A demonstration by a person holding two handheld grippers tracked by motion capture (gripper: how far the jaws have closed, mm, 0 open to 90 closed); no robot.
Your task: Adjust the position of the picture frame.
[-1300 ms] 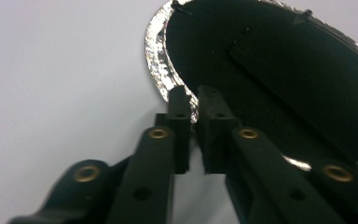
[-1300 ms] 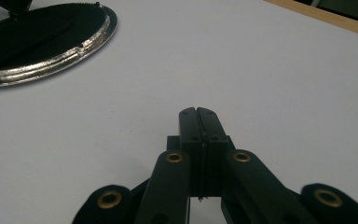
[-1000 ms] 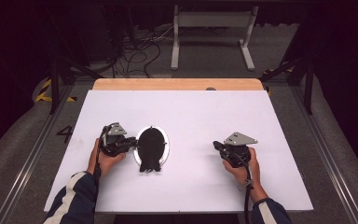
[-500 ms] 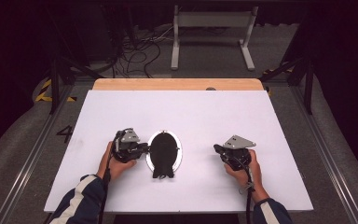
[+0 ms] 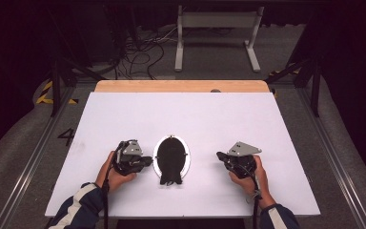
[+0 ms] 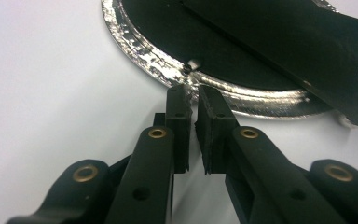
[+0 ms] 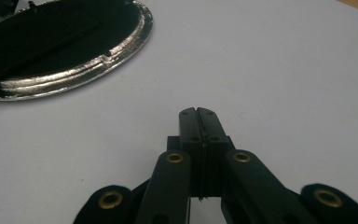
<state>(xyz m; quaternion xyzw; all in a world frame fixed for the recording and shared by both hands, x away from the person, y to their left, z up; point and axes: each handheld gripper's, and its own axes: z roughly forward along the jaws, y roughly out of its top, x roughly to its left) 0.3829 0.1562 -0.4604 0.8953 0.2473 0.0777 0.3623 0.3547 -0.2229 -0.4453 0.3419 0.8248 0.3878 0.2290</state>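
The left fingers (image 6: pixel 189 93) are standing almost closed, with only a sliver of gap showing between the pads. Their tips are sitting right at the near edge of the plate (image 6: pixel 149 60), and they seem to be nipping its thin silver rim. How firmly they are biting is hard to tell. The plate is lying flat on the surface (image 5: pixel 195 114) just ahead of these fingers. A black piece (image 6: pixel 307 42) is resting across the plate beyond the fingertips and to their right, overhanging the rim there.

The right fingers (image 7: pixel 198 114) are pressing fully together with nothing between them. They are hovering over bare surface, and the plate is lying well ahead of them and off to their left.

Judging by the crinkled, shiny rim, the plate is probably light foil or thin metal. It is likely bending easily under a hard pinch and sliding readily on the smooth surface. The rim is the sensible place to take hold, and a shallow bite like the left fingers' one is risking a slip or a dent. A deeper grip over the rim's lip is looking safer. The black piece is lying loose and looks limp, so tilting the plate is risking it sliding off. Keeping the plate level is the better course.
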